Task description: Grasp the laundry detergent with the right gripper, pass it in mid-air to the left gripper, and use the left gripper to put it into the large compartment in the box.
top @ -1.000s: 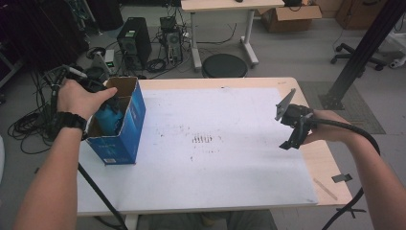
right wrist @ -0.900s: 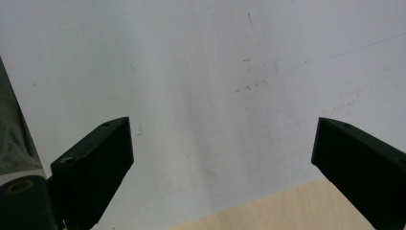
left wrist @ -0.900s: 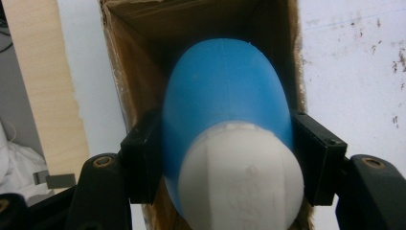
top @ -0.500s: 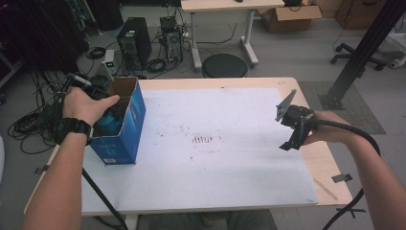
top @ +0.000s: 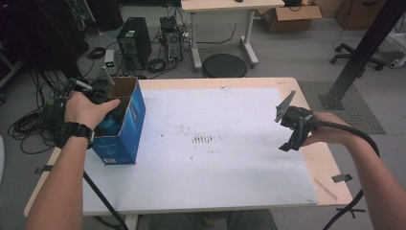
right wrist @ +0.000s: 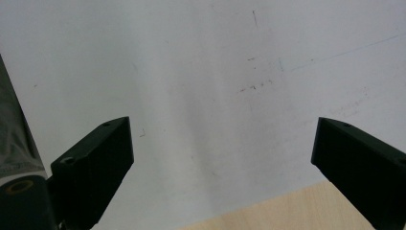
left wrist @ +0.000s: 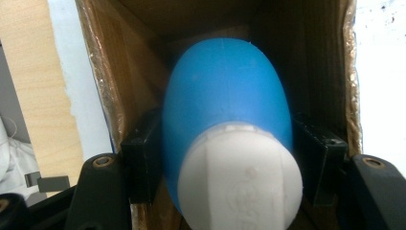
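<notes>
The left gripper's [left wrist: 225,163] jaws press from both sides on a blue bottle [left wrist: 225,110] with a white cap [left wrist: 242,177], gripping its body just behind the cap. The bottle sits down inside an open-topped blue cardboard box [top: 125,125], its rounded far end pointing toward the box's brown inner wall. From above, a patch of blue shows in the box's mouth beneath the left hand [top: 86,109].

That hand, a dark watch on its wrist, is laid over the box's open top with the gripper dipped into it, the forearm running back toward the near edge of the surface [top: 230,86].

The box stands upright at the left edge of the white sheet [top: 215,167] that covers most of the surface.

Well to the right of the box, the right gripper [right wrist: 222,158] has its jaws spread wide with nothing between them, only white sheet beneath. The right hand [top: 321,134] holds it above the sheet's right margin, pointing toward the box and tilted downward, the cable trailing back along the forearm.
</notes>
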A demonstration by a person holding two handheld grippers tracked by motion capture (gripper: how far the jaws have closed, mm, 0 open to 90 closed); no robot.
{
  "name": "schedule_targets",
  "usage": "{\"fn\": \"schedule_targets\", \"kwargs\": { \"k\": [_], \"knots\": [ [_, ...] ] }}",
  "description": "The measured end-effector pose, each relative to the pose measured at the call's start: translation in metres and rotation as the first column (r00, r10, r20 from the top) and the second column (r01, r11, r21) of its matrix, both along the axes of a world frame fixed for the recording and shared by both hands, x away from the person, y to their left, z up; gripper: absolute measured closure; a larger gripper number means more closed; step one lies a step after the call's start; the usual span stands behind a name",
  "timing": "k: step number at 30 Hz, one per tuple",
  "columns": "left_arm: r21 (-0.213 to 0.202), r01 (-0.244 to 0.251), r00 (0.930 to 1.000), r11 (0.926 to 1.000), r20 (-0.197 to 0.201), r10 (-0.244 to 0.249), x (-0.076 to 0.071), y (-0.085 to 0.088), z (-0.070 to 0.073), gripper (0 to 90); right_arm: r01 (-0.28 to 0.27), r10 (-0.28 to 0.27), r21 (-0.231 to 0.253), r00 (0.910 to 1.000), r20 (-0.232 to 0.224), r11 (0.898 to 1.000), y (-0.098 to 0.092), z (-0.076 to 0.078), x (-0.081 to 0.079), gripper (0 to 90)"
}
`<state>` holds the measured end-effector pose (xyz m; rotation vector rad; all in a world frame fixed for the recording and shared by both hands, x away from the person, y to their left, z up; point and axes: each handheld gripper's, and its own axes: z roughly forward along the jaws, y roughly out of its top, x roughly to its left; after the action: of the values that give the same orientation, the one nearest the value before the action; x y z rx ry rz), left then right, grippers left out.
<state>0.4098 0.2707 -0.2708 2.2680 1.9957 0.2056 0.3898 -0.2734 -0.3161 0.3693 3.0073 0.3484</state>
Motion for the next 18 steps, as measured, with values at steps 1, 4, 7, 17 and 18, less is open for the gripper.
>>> {"fn": "schedule_targets", "kwargs": {
  "k": [1,4,7,17,18],
  "knots": [
    [0.0,0.0,1.0,1.0,0.004,0.0,-0.0002,-0.0002,0.0001,37.6,-0.001,0.001,0.0,1.0,0.001,1.0,-0.0001,-0.0001,0.0002,7.0],
    [0.003,0.001,1.0,1.0,0.004,-0.001,-0.0005,-0.0003,-0.0003,37.5,0.005,-0.005,0.0,1.0,-0.002,1.0,-0.0004,0.0001,0.0002,7.1],
    [0.004,-0.002,1.0,1.0,0.001,0.002,-0.0007,0.0,-0.0002,37.4,0.002,-0.002,-0.001,1.0,-0.001,1.0,-0.0004,-0.0005,0.0003,7.1],
    [-0.011,-0.005,1.0,0.9999,0.008,0.005,-0.0029,0.0003,0.0068,33.0,0.016,-0.016,-0.004,0.9998,-0.009,1.0,-0.001,-0.001,0.0004,7.3],
    [-0.011,-0.002,1.0,0.9999,0.005,0.002,-0.0032,0.0003,0.0078,32.4,0.016,-0.016,-0.004,0.9998,-0.011,1.0,-0.0008,-0.0008,0.0003,7.3]
  ]
}}
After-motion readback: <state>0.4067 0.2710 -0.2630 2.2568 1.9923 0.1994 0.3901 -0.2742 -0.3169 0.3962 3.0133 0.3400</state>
